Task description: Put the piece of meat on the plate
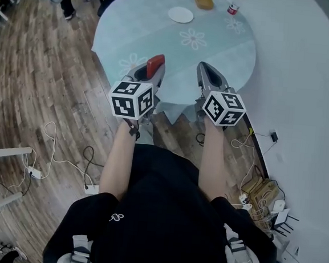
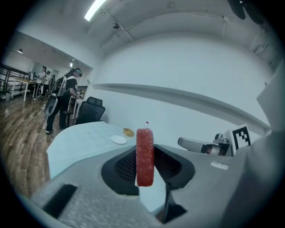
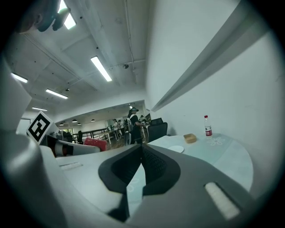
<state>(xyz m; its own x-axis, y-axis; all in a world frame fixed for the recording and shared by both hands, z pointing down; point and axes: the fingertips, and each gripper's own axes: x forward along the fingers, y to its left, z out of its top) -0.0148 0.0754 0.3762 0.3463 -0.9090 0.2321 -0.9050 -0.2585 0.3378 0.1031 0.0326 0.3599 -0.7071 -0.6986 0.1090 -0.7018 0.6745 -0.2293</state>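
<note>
The piece of meat (image 2: 144, 156) is pinched upright, long axis vertical, by the left gripper (image 1: 151, 69), while the plate (image 1: 180, 15) is seen well ahead on the table (image 1: 223, 53), slightly rightward, somewhat farther from the empty, pressed-together right gripper (image 1: 211, 76).

My left gripper (image 1: 151, 71) has its jaws pinched on the red piece of meat (image 1: 155, 64) at the near edge of the round, pale flowered worktop (image 1: 155, 35). My right gripper (image 1: 207, 72) is just beside it, carrying nothing. Well beyond them the white plate (image 1: 180, 15) lies near a small tan container (image 1: 204, 0) and a red-capped bottle (image 1: 235, 4).
</note>
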